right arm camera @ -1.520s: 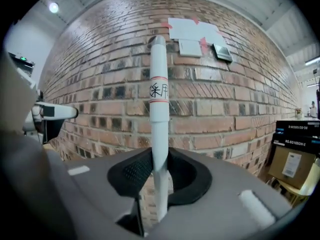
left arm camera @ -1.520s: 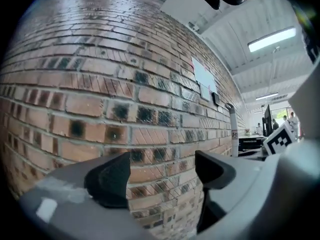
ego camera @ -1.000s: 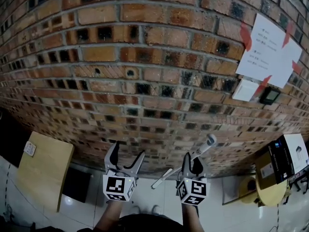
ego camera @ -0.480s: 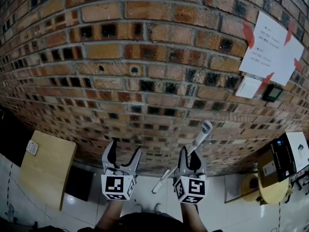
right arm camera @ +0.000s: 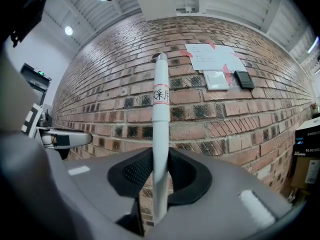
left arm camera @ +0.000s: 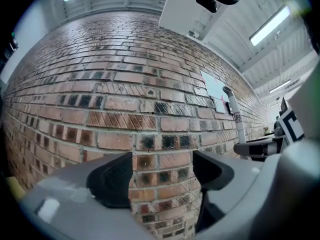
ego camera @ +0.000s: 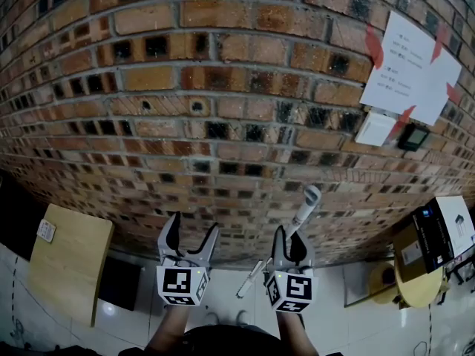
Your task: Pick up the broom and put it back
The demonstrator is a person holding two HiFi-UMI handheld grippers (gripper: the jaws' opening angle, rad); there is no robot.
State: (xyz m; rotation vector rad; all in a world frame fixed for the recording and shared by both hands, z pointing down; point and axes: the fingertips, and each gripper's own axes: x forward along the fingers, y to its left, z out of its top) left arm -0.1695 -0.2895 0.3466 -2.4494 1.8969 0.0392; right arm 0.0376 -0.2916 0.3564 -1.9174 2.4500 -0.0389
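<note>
Carrying | my right tool [right arm camera: 160, 176] was clamped on the slim white broom handle [right arm camera: 160, 99], upright before the red brick wall [right arm camera: 240, 109] | left tool [left arm camera: 162, 176] stood apart, empty | judged: firm grip, shaft off wall.

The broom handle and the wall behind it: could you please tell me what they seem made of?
The broom handle looks smooth, glossy white, probably painted metal or plastic; the sheen leaves that open. The wall is rough matte red-brown brick with pale mortar joints.
</note>
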